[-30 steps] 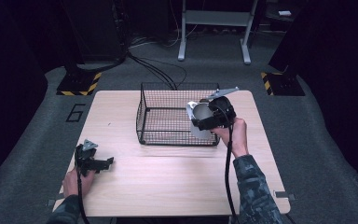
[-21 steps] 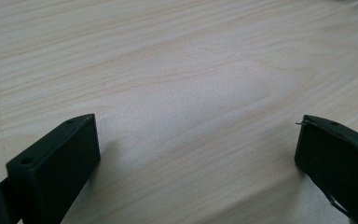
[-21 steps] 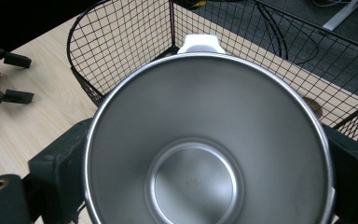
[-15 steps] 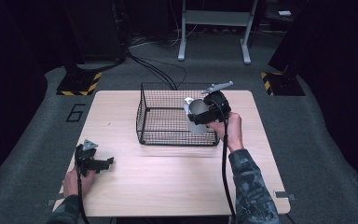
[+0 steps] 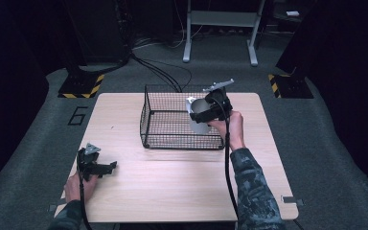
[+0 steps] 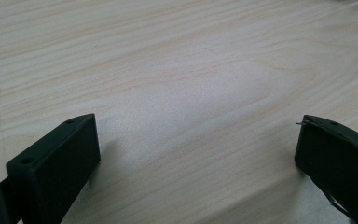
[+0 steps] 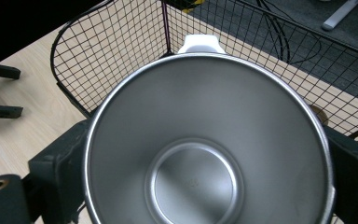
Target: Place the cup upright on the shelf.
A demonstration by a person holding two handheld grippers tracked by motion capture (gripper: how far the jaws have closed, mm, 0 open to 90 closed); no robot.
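My right gripper (image 5: 205, 114) is shut on a steel cup (image 5: 199, 116) and holds it above the right part of a black wire basket (image 5: 146, 122). In the right gripper view the cup (image 7: 205, 154) opens toward the camera, squeezed between both jaws, with a white tab at its far rim and the basket (image 7: 116, 42) behind and below it. My left gripper (image 5: 106, 168) rests on the table's near left corner, held by a hand. Its fingers (image 6: 60, 158) stand wide apart over bare wood, nothing between them.
The light wooden table (image 5: 172, 187) carries the basket at its back middle. Dark floor with cables (image 5: 158, 72), a metal stand (image 5: 220, 33) and yellow-black striped blocks (image 5: 81, 86) lie beyond the far edge.
My right gripper has carried the cup a little farther back and up over the basket. The left gripper has stayed put.
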